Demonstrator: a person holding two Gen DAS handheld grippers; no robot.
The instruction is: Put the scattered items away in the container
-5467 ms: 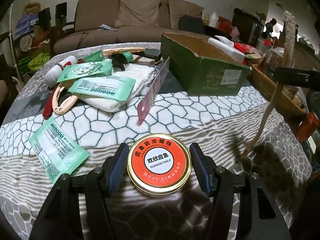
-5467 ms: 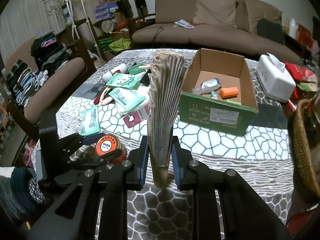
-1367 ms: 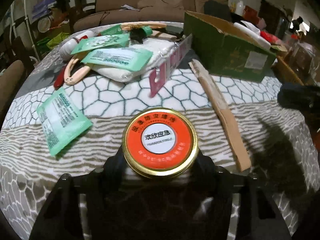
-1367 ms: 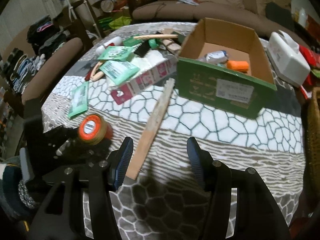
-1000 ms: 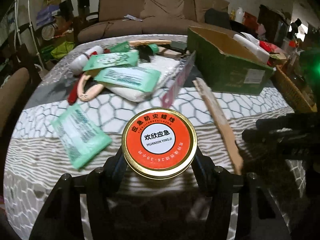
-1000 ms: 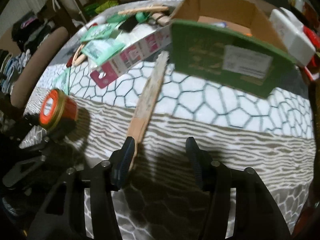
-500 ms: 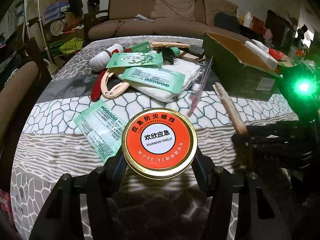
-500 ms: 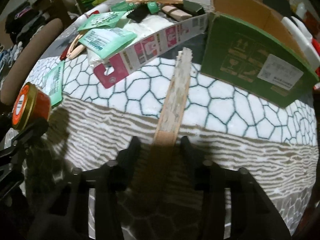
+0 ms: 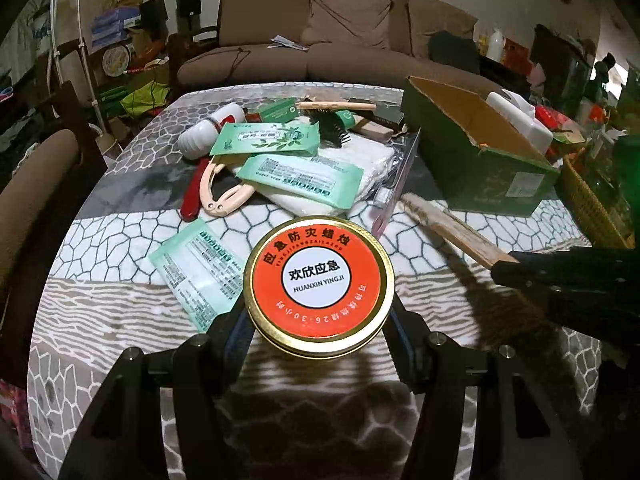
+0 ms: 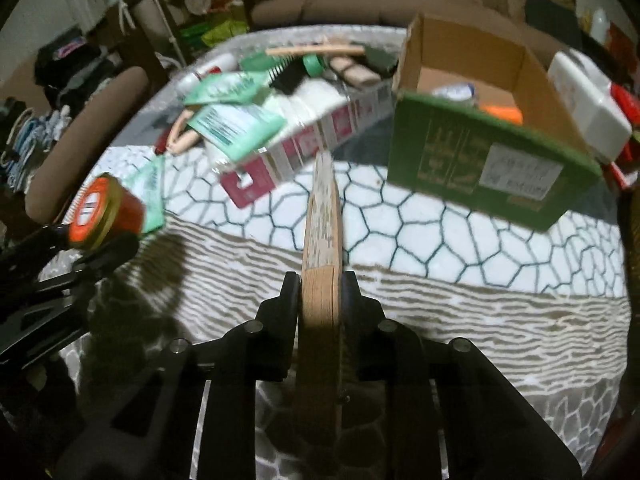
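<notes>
While both grippers hold items, the open green cardboard box (image 10: 492, 168) waits ahead-right on the patterned cloth-covered table (image 10: 480, 300).
The right gripper (image 10: 320, 292) is closing on the folded tan wooden fan (image 10: 322, 216), its long axis pointing toward the box; the left gripper (image 9: 318, 320) clamps the round orange-lidded tin (image 9: 319, 278).

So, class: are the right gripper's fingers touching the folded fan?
Touching. In the right wrist view the right gripper has the folded fan between its closing jaws, with both fingers flush against the fan's wooden sides, no gap showing.
</notes>
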